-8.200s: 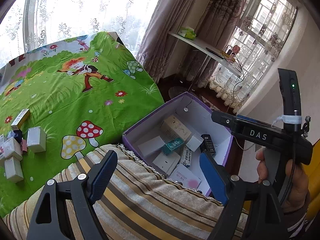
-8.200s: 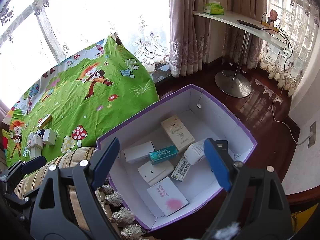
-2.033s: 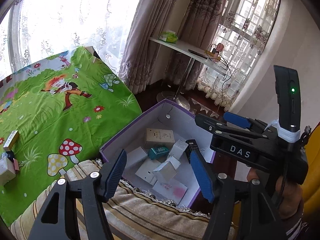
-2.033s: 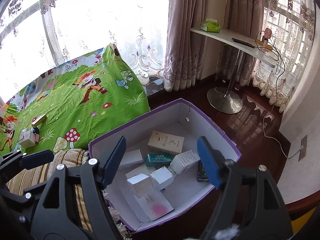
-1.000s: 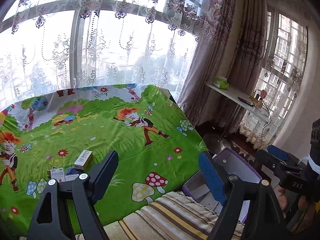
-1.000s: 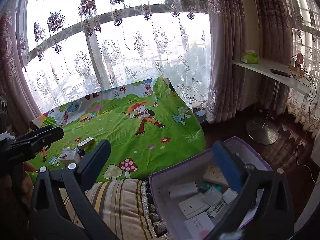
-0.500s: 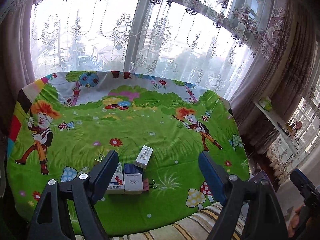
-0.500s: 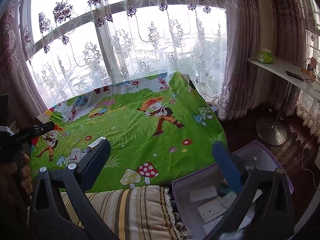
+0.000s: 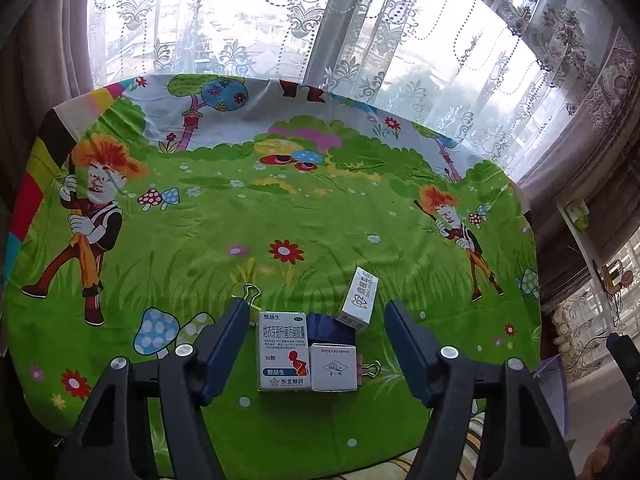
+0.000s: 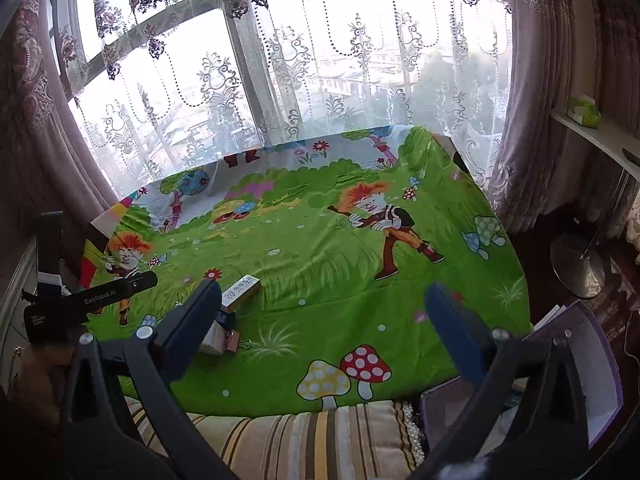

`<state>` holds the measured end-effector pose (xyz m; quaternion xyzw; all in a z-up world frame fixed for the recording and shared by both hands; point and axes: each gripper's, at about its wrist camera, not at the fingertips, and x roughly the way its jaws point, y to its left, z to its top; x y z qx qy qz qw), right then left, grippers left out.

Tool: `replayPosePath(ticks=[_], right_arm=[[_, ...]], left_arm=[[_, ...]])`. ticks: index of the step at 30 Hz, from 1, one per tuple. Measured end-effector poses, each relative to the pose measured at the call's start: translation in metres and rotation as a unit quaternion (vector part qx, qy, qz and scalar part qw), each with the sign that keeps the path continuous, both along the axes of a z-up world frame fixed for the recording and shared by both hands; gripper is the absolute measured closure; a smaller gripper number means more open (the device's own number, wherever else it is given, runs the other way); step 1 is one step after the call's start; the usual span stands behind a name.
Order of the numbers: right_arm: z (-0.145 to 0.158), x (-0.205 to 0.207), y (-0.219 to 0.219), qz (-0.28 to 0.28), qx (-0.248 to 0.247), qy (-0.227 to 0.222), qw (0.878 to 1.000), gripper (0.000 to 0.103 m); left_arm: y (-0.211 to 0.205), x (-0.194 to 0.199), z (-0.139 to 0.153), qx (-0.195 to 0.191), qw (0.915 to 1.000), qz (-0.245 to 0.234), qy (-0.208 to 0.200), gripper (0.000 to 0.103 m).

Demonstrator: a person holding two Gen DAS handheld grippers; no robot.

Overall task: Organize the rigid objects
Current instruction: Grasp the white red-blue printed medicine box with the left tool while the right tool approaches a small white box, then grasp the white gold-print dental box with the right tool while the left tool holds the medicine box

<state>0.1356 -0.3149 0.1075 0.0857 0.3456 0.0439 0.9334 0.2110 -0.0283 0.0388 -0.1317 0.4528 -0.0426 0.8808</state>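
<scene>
The medicine box (image 9: 284, 351) reads "整肠生" and "36粒", lying lengthwise away from the camera. The small white box (image 9: 333, 367) beside it reads "made in china". Left gripper (image 9: 316, 354) and right gripper (image 10: 324, 332) gape wide, empty.

You are in a home, in a lived-in room by a big bay window (image 10: 320, 60). Lace curtains (image 9: 360, 40) with beaded floral patterns hang across the glass, with heavier patterned drapes (image 10: 532, 80) at the sides and rooftops beyond. The surface wears a children's cartoon cloth (image 9: 280, 216) of mushrooms and flowers. A striped fringed cushion (image 10: 300, 436) lies at its near edge, and dark polished wood floor (image 10: 616, 280) shows to your right.
</scene>
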Motion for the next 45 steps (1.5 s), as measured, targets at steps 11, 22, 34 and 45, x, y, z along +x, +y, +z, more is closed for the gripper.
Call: replayPosePath(ticks=[11,22,34,45], right_arm=[[-0.028,0.053,0.036,0.025,-0.008,0.039,0.999,0.001],[-0.066,0.094,0.073,0.05,-0.006,0.086,0.995,0.001],[-0.105,0.135,0.113,0.057,0.017,0.159,0.986,0.001],[-0.136,0.155,0.14,0.049,0.013,0.207,0.977,0.009]], left_arm=[[0.006,0.027,-0.067,-0.009,0.9966,0.014,0.08,0.039],[0.005,0.035,-0.092,-0.01,0.9934,0.011,0.114,0.051],[0.018,0.024,-0.088,-0.054,0.9933,0.019,0.101,0.056],[0.036,-0.001,-0.078,-0.078,0.9934,0.043,0.073,0.056]])
